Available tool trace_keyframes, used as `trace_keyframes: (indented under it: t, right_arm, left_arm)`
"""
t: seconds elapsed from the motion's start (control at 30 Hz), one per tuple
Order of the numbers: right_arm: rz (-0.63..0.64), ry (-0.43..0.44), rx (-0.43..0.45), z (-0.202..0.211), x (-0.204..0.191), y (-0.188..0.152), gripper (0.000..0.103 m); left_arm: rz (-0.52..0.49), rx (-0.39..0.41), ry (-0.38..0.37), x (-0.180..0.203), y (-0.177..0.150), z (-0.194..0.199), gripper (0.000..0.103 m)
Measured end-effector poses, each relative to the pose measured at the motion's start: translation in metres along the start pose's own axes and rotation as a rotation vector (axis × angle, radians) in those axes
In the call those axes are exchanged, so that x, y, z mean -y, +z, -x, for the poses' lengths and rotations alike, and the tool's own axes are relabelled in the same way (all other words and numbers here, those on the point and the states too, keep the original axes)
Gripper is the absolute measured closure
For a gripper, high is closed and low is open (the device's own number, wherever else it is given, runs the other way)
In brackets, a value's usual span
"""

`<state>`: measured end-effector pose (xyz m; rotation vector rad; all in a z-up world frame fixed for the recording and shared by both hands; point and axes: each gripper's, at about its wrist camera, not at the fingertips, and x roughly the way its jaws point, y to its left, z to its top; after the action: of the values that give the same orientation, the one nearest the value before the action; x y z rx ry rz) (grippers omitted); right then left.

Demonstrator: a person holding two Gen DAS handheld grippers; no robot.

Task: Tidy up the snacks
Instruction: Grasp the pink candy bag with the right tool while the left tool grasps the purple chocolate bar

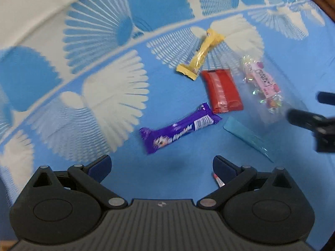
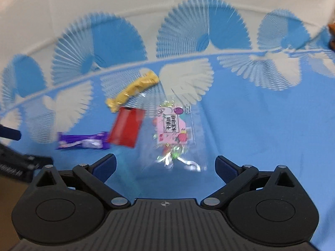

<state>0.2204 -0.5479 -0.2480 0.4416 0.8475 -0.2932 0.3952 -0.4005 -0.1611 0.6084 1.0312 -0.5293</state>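
Several snacks lie on a blue and white patterned cloth (image 1: 62,129). A purple bar (image 1: 178,128) lies just ahead of my open left gripper (image 1: 162,165). Behind it are a red packet (image 1: 223,91), a yellow bar (image 1: 201,55) and a clear candy bag with a pink label (image 1: 262,83). A flat blue strip (image 1: 245,135) lies to the right of the purple bar. My right gripper (image 2: 165,165) is open just in front of the clear candy bag (image 2: 173,129), with the red packet (image 2: 126,128), purple bar (image 2: 83,143) and yellow bar (image 2: 132,90) to its left.
A red-and-white wrapper corner (image 1: 218,181) peeks out beside my left gripper's right finger. The other gripper shows as dark parts at the right edge (image 1: 309,121) of the left view and at the left edge (image 2: 18,161) of the right view. Bare blue cloth (image 2: 261,125) lies right.
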Motion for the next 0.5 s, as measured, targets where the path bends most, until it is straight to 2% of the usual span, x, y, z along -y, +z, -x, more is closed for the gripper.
trace_keyframes:
  t: [0.17,0.27,0.33,0.37,0.43,0.5]
  right_arm:
    - [-0.046,-0.019,-0.040,-0.064,0.006,0.018,0.003]
    - [-0.005,-0.019,-0.058,-0.092,0.004,0.024,0.000]
    - [0.100,-0.073,-0.007,-0.103,-0.004,0.019,0.000]
    - [0.138,-0.069,0.029,-0.103,-0.006,0.015,0.000]
    - [0.156,-0.054,0.068,-0.104,-0.005,0.010,0.000]
    - [0.151,-0.047,0.066,-0.103,-0.001,0.011,0.000]
  left_arm:
    - [-0.036,0.001,-0.006,0.000,0.021,-0.044,0.000]
    - [-0.041,-0.034,-0.004,-0.001,0.027,-0.071,0.000]
    - [-0.014,-0.052,-0.024,-0.004,0.028,-0.082,0.000]
    - [0.010,-0.051,-0.044,-0.007,0.030,-0.083,0.000]
    - [0.035,-0.061,-0.066,-0.011,0.031,-0.086,0.000]
    - [0.049,-0.063,-0.079,-0.015,0.031,-0.088,0.000]
